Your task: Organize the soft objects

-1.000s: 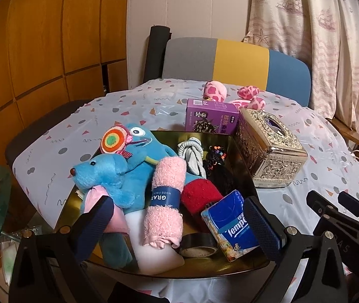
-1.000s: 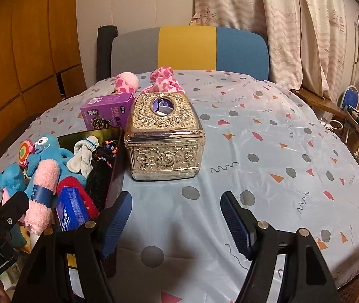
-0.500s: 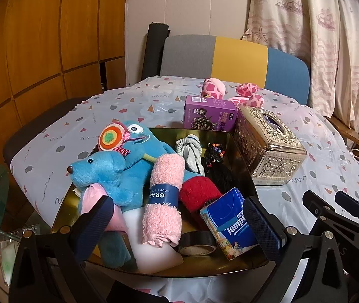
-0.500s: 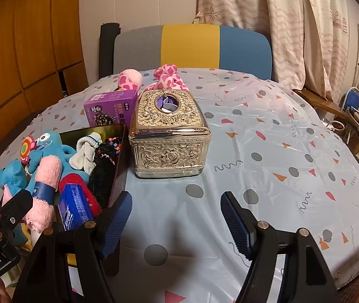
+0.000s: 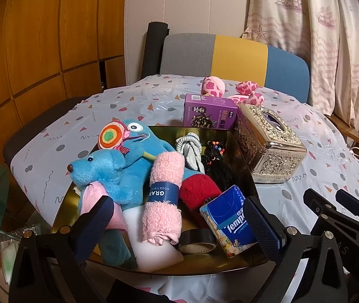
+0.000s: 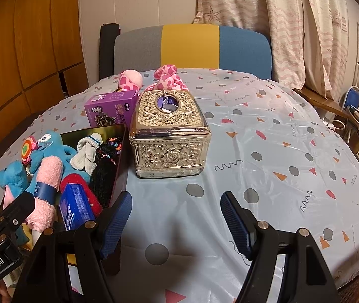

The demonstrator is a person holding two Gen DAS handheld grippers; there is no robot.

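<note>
A: What's nearest?

B: The left gripper [image 5: 179,223], jaws spread wide and holding nothing, hangs over the near edge of the gold tray [image 5: 232,265]. The right gripper [image 6: 176,218] is likewise agape and empty, above bare tablecloth [image 6: 280,151].

A: And in the tray?

B: Close up front: a blue tissue pack [image 5: 229,223], a tape roll [image 5: 197,240] and a white sponge [image 5: 151,247]. A rolled pink towel [image 5: 164,194] with a navy band lies over them, a red cloth [image 5: 198,193] beside it. Left, a blue plush dog [image 5: 103,174] leans on a blue plush monster [image 5: 139,141]. Behind: a grey-white sock [image 5: 190,149] and a black beaded wig [image 5: 216,161].

A: Farther off?

B: A gilt tissue box [image 6: 169,133] sits just right of the tray, a purple carton [image 5: 209,113] behind it, and a pink spotted plush [image 6: 164,78] near the chair [image 6: 192,45].
</note>
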